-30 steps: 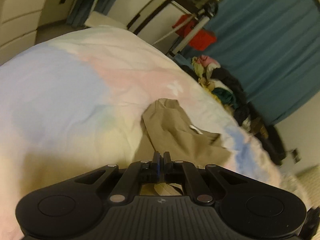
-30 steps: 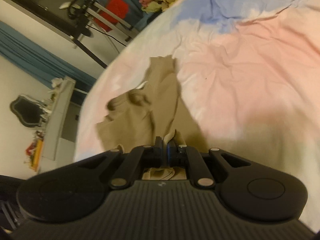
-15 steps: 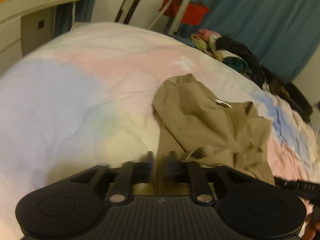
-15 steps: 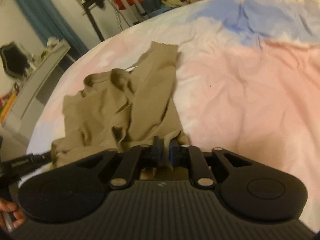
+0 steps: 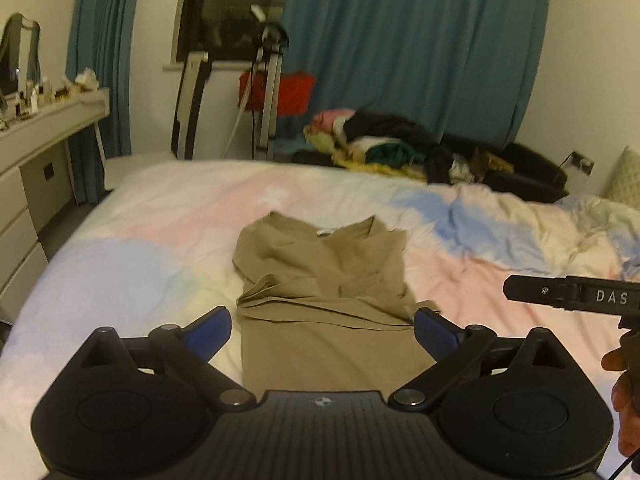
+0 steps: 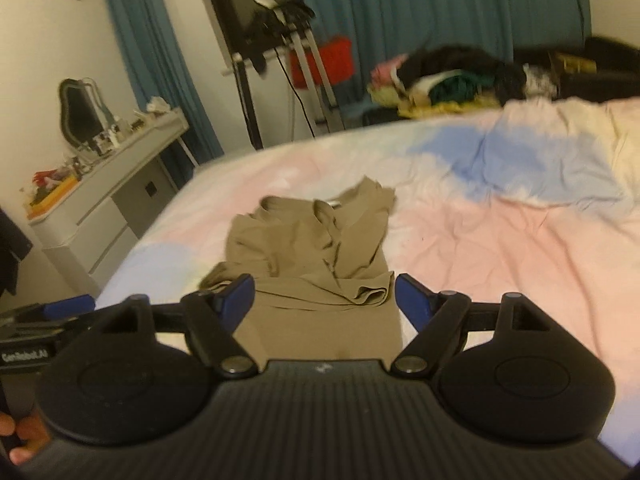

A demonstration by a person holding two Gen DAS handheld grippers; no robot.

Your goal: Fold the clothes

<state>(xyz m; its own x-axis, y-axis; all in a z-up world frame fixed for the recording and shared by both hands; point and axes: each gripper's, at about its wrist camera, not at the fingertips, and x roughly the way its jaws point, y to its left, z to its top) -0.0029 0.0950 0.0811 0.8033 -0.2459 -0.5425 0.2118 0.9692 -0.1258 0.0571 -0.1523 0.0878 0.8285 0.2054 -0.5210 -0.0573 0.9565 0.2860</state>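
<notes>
I have released the crumpled khaki cotton garment (image 5: 320, 280), clamped in both grippers half a second ago: left gripper (image 5: 323, 330) and right gripper (image 6: 325, 297) now stand wide apart, empty, while it lies partly folded near the pastel bedspread's (image 5: 480, 272) foot edge.

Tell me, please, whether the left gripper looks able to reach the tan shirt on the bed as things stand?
Probably yes: the left gripper is open, the tan shirt lies flat just ahead, and nothing stands between them.
</notes>
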